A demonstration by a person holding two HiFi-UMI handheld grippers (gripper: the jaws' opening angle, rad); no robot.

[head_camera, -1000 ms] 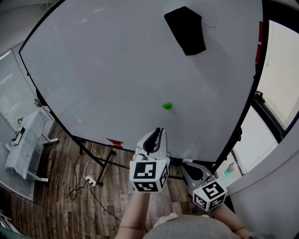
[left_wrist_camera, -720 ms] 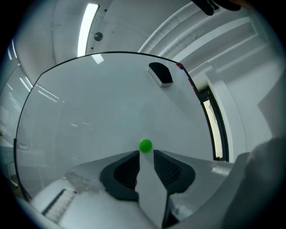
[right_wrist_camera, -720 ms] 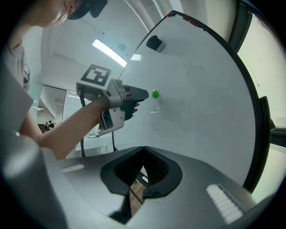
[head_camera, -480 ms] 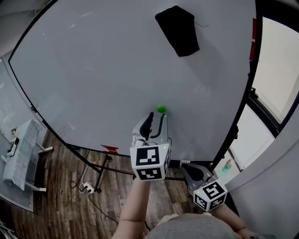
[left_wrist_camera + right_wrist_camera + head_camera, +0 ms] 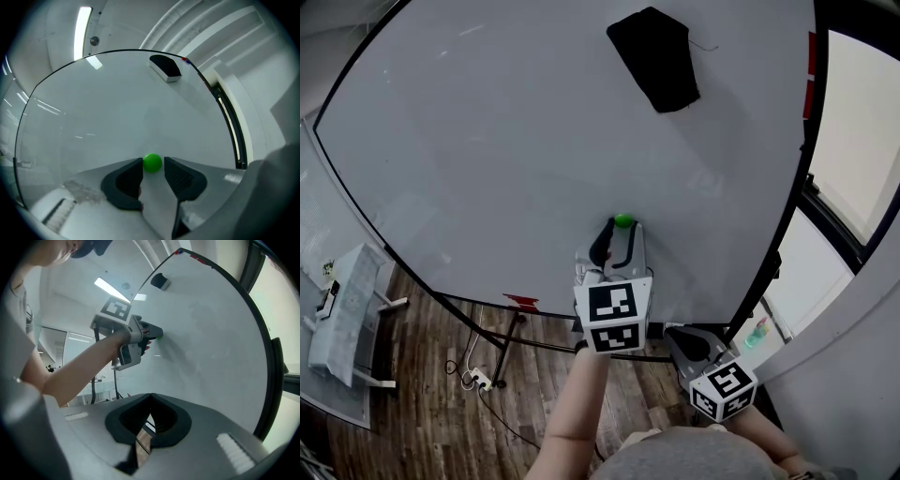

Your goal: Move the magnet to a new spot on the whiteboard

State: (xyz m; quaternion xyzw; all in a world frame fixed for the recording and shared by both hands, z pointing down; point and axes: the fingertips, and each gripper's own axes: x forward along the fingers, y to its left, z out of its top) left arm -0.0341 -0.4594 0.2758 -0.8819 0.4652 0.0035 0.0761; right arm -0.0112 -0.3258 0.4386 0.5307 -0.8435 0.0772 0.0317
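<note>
Left gripper (image 5: 621, 234) risen to round magnet (image 5: 152, 162), fingers (image 5: 126, 180) just parted astride, right gripper (image 5: 150, 397) clenched

Whiteboard (image 5: 487, 141), upright. Green magnet (image 5: 623, 220) is carried on it between the tips of the left claw (image 5: 622, 231), whose jaws have just been opened and are not pressed on it. Black eraser (image 5: 656, 58) is stuck well above the claw.

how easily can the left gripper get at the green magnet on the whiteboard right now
Probably yes, easily. The left gripper is right at the green magnet on the whiteboard. Its jaws have just been opening and stand apart with the magnet between their tips, not clamped. Nothing blocks it.
</note>
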